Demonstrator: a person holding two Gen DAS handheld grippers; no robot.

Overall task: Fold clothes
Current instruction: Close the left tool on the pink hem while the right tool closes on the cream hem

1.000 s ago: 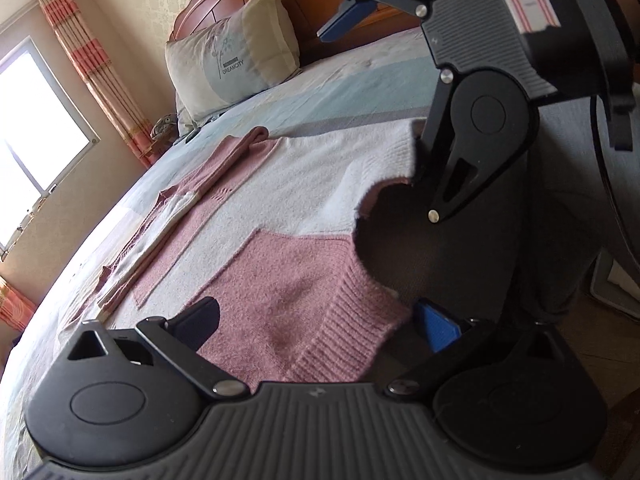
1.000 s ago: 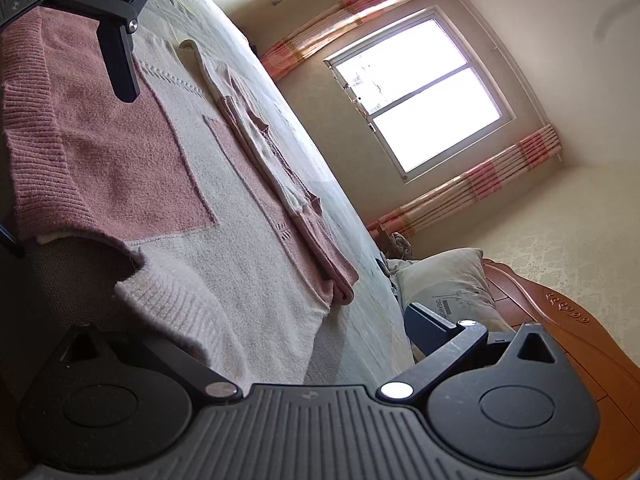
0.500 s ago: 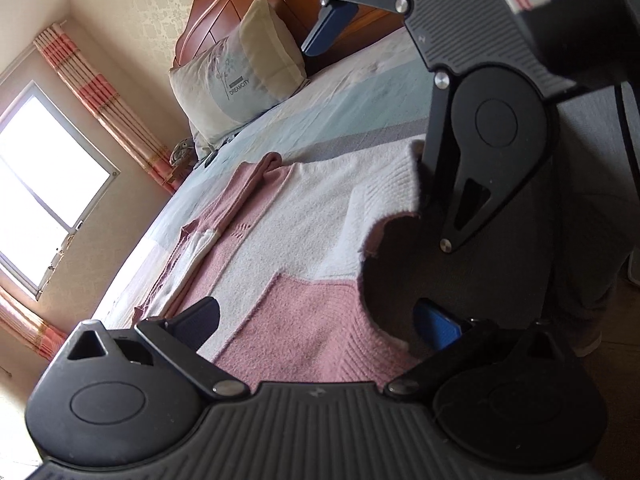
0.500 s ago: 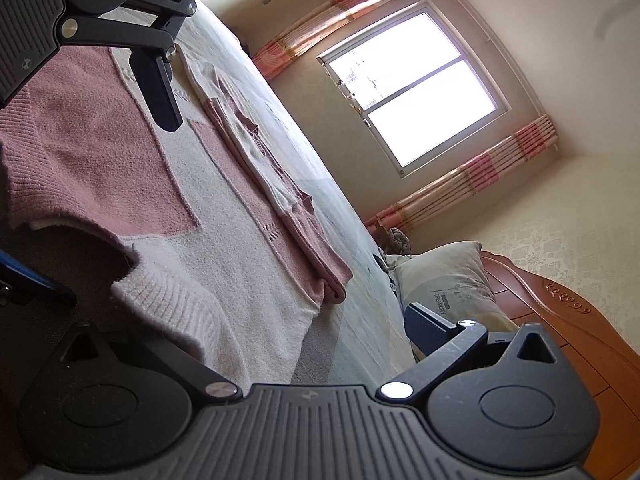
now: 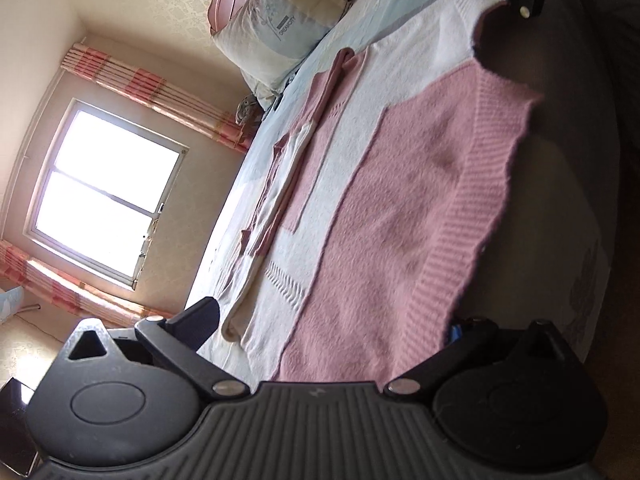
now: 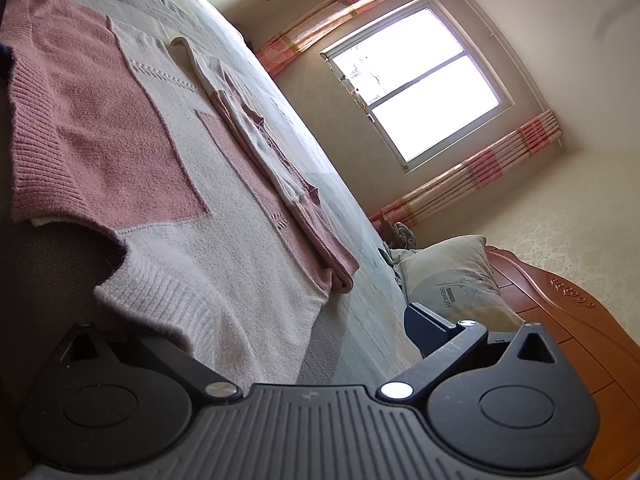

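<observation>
Sunlit bedroom with cream patterned walls (image 6: 560, 208).
Bright window (image 5: 104, 192) flanked by pink striped curtains (image 6: 472, 172); pillow (image 5: 280, 28) against carved wooden headboard (image 6: 560, 300) on pale blue bed (image 6: 360, 320).

The sweater (image 5: 400, 208) is fuzzy pink-and-cream knit, ribbed along its hem. Behind it the headboard (image 6: 560, 300) is glossy carved wood. The gripper (image 6: 280, 344) housings look matt black plastic.

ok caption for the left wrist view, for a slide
Left gripper open at the ribbed hem of a pink-and-white knit sweater spread on the bed.
</observation>
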